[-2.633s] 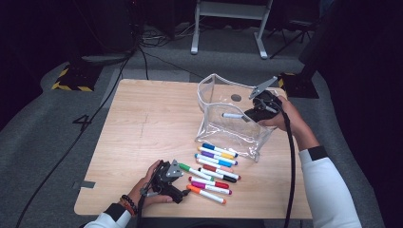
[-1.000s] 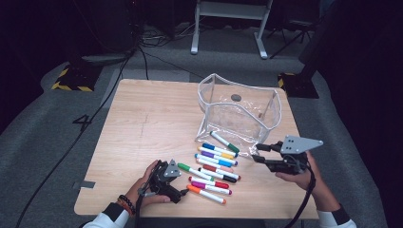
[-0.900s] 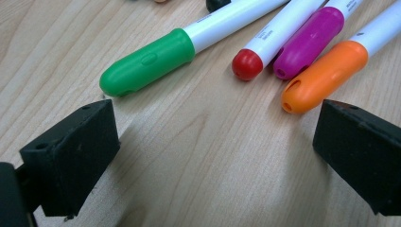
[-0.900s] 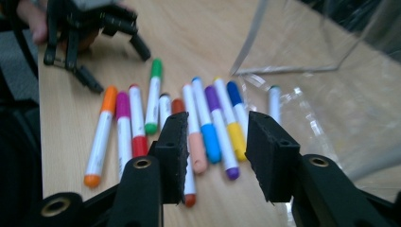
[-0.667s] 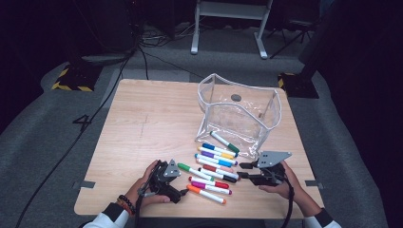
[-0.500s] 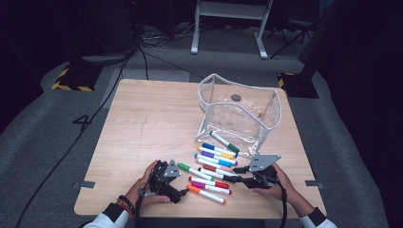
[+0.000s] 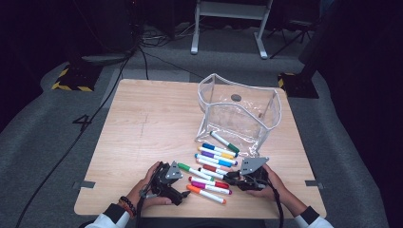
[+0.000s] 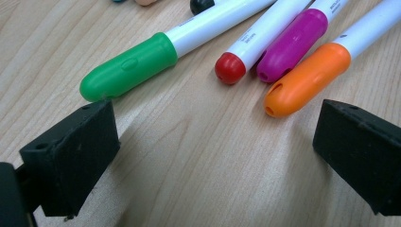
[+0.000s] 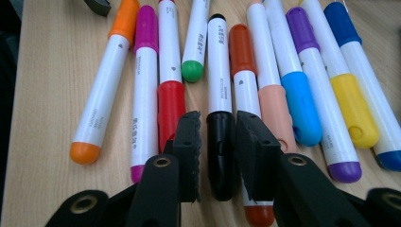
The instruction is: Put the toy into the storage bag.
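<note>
Several capped markers (image 7: 214, 161) lie in a row on the wooden table (image 7: 152, 123), in front of a clear plastic pouch (image 7: 237, 114). My right gripper (image 7: 229, 178) lies low at the row's right side, pointing left. In the right gripper view its jaws (image 9: 219, 156) straddle the black cap of a marker (image 9: 221, 142); they have just been closing, and a thin gap still shows on one side. My left gripper (image 7: 183, 189) rests on the table at the row's left end, open (image 8: 213, 146), with the green cap (image 8: 127, 66) and the orange cap (image 8: 307, 80) just beyond its pads.
The pouch stands upright with its mouth open at the back right of the table. A cable trails from each gripper toward the front edge. Bare wood spreads over the left and far half. Grey floor, cables and a stand lie beyond.
My right gripper came away from the pouch, sank to the table at the right of the markers and slid left onto the row, its jaws narrowing. The left gripper stayed put.
</note>
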`<control>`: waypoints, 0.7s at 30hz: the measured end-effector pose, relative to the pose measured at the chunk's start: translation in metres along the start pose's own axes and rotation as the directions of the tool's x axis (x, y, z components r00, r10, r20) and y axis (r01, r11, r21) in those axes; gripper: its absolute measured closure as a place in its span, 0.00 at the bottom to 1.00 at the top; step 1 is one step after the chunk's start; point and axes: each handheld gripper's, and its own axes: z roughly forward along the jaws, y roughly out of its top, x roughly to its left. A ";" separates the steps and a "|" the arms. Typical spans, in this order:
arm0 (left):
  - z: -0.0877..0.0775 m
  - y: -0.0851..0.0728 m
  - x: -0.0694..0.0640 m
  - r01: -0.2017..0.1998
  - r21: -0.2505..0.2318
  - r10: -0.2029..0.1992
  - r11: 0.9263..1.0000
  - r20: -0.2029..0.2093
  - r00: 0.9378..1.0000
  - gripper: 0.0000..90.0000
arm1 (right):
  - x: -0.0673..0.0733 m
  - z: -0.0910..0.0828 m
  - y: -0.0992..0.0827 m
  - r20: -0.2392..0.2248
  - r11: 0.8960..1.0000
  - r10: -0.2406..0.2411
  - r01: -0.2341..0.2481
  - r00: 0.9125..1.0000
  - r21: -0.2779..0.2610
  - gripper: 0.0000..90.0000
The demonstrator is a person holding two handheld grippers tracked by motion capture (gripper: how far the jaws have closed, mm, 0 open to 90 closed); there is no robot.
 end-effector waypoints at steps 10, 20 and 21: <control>0.000 0.000 0.000 -0.001 0.000 0.001 1.000 0.002 1.000 0.01 | -0.002 0.014 -0.001 -0.010 0.999 -0.011 0.011 1.000 0.037 0.79; 0.000 0.000 0.000 0.000 0.001 0.000 1.000 -0.001 1.000 0.01 | -0.002 0.018 0.005 -0.005 0.999 -0.007 0.007 1.000 0.045 0.82; 0.000 0.000 0.000 0.000 0.001 0.000 1.000 -0.001 1.000 0.01 | -0.002 0.018 0.005 -0.003 0.999 -0.011 0.011 1.000 0.046 0.82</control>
